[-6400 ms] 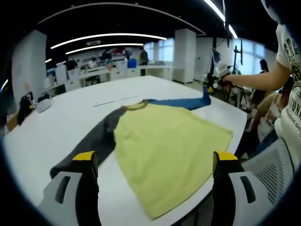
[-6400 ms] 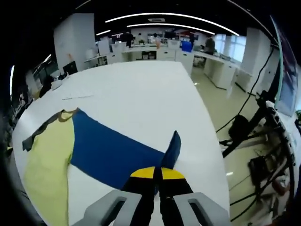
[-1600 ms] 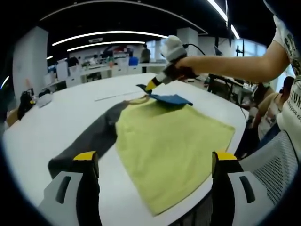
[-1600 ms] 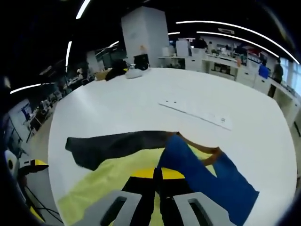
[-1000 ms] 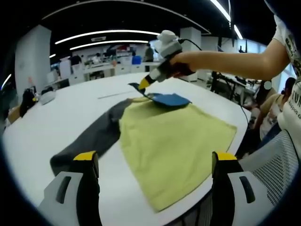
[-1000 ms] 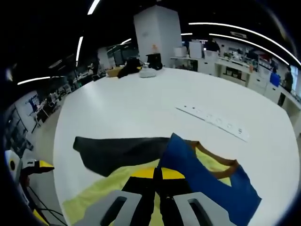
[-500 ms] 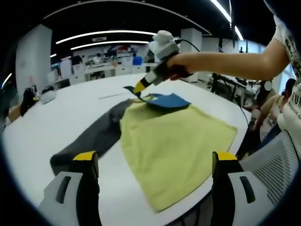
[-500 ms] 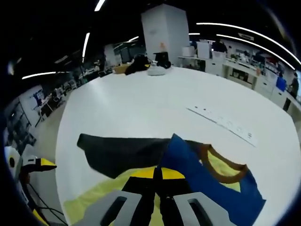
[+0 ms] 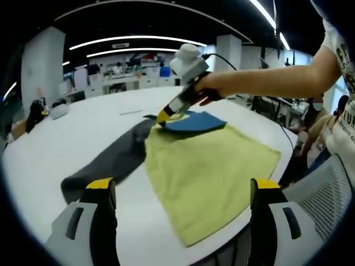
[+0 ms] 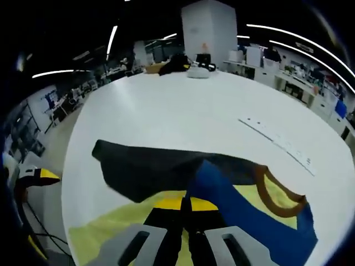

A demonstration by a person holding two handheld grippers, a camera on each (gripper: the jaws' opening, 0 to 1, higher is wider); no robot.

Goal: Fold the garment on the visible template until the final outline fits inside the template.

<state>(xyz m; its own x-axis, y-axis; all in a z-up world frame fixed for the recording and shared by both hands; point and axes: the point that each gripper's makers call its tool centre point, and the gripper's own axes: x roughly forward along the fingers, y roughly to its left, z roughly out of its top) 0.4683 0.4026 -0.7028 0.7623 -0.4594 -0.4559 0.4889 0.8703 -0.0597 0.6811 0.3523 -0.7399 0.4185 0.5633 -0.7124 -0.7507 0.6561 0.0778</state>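
Yellow-bodied garment lies flat on the white tabletop, hem toward the near edge. Its dark grey sleeve extends left of the body across the tabletop. Its blue sleeve lies folded over the body's far end, at the brown collar. Right hand-held gripper sits at that sleeve's left tip, jaws closed on the sleeve. Left hand-held gripper sits before the near edge, jaws apart, nothing between them. A flat white strip lies on the tabletop beyond the collar.
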